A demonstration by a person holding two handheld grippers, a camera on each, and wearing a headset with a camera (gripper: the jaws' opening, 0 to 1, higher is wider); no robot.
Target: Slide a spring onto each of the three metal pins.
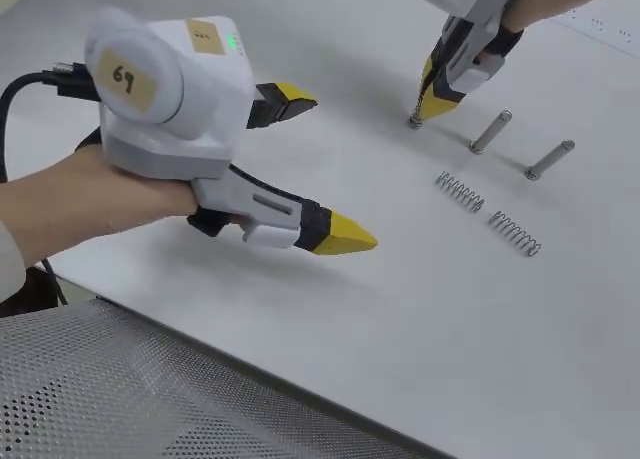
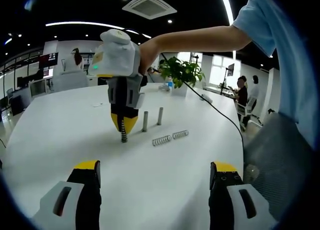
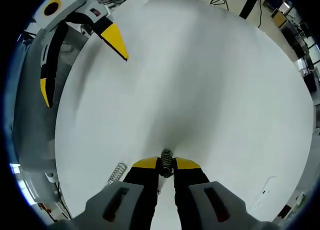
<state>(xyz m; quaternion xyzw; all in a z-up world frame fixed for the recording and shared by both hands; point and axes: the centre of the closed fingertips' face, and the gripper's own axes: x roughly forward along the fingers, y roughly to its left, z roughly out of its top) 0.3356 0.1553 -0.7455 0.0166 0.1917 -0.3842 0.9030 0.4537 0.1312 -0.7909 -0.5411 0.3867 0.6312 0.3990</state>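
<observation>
Three metal pins stand on the white table (image 1: 300,319). My right gripper (image 1: 430,107) comes straight down on the left pin (image 1: 415,120), shut on a spring (image 3: 166,171) that sits over that pin (image 2: 123,137). The other two pins (image 1: 491,131) (image 1: 550,159) are bare. Two springs (image 1: 459,191) (image 1: 514,233) lie flat in front of them. My left gripper (image 1: 325,169) hovers open at the left with nothing between its jaws, well away from the pins. The left gripper view has the right gripper (image 2: 123,121), both bare pins (image 2: 145,121) (image 2: 160,116) and both loose springs (image 2: 161,140) (image 2: 180,134).
A perforated grey surface (image 1: 120,399) lies below the table's near edge. A black cable (image 1: 15,99) trails from the left gripper. A potted plant (image 2: 181,72) and small items stand at the table's far side. People are by the windows in the background.
</observation>
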